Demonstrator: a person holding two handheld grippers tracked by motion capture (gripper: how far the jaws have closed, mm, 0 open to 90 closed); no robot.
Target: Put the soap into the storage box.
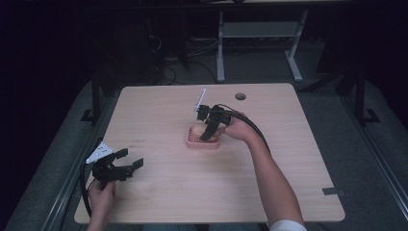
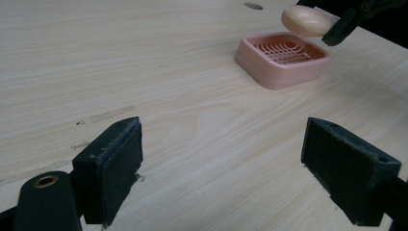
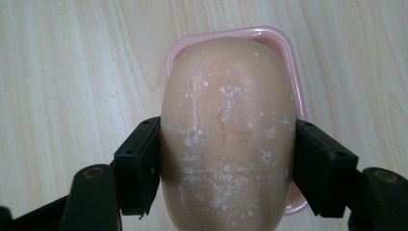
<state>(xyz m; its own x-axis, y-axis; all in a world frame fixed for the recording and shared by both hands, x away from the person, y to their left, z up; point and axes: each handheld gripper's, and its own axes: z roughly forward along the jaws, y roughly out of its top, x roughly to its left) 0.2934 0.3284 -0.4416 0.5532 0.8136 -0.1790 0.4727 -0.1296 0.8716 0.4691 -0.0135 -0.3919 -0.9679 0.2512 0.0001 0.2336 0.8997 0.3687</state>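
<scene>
Right gripper (image 3: 226, 168) pinching soap bar (image 3: 226, 139) above pink soap dish (image 2: 281, 60); left gripper (image 2: 221, 173) spread, idle. Risk: off-centre release, bar tipping over rim.

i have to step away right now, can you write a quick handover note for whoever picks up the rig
Right hand-held gripper: shut on the bar of soap, holding it just above the pink soap dish.
Left hand-held gripper: open, holding nothing, low over the table near its front left corner.
Soap dish: mid-table, its slatted inside bare.
Done: soap gripped and brought over the dish.
Left: lower the soap into the dish, open the jaws, pull the gripper back.
</scene>
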